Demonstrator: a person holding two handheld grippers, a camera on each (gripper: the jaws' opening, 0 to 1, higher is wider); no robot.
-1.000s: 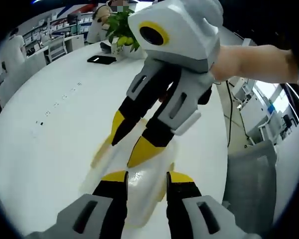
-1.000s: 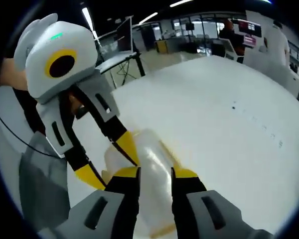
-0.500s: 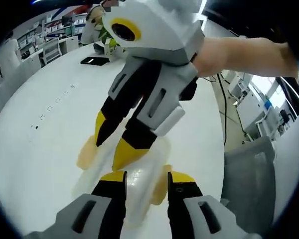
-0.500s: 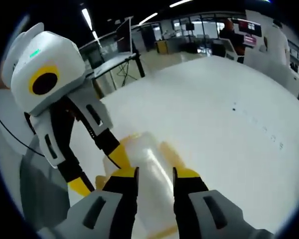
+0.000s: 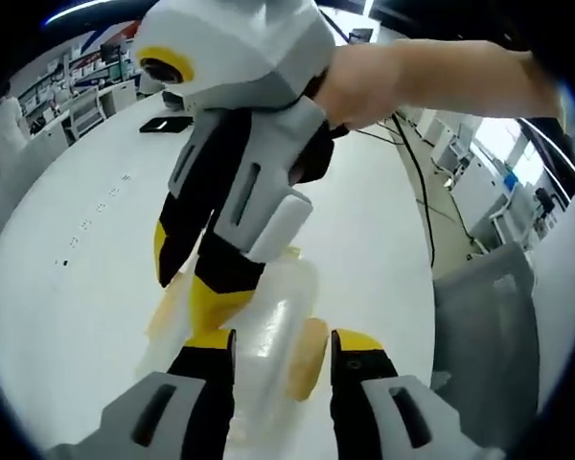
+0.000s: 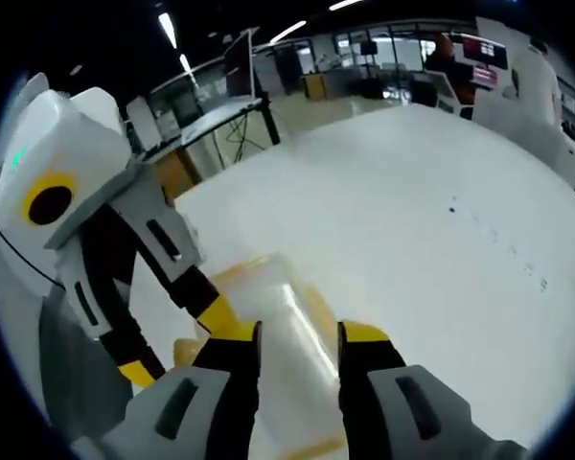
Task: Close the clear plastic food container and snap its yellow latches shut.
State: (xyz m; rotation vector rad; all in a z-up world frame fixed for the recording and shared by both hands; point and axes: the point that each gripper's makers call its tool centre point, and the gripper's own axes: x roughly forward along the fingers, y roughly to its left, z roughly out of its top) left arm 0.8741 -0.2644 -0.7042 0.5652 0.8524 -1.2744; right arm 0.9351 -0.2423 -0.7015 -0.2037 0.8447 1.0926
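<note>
we see the clear container [image 5: 268, 331] lying on the white surface [image 5: 86, 220], low-centre in both views. left tool [image 5: 280, 347] & right tool [image 6: 297, 335] both spread, jaws straddling container w/ yellow latch [image 5: 305, 359] at its side.

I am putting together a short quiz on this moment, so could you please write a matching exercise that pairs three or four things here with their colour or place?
Things:
1. container
2. latch
3. table
4. phone

Descriptions:
A. white, wide surface
B. clear plastic, between the jaw tips
C. dark and flat, at the table's far side
D. yellow, on the container's edge

Pairs: 1-B, 2-D, 3-A, 4-C
</note>
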